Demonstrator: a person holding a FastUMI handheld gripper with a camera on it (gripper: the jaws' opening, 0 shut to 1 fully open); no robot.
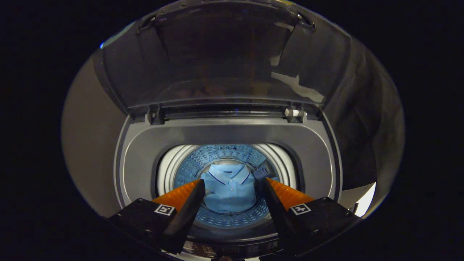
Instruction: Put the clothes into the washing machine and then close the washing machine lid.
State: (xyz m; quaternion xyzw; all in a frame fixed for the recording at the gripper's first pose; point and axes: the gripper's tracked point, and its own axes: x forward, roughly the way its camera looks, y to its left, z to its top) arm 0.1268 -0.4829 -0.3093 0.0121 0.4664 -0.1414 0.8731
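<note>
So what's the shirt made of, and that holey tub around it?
The shirt looks like soft knit cotton, matte, with a folded collar, though the exact fibre is unclear. The tub looks like shiny metal, probably stainless steel, punched with rows of small holes. The gripper hangs open above, the shirt showing between its fingers.

Gripper (pixel 232 183): black mounts; square markers
</note>
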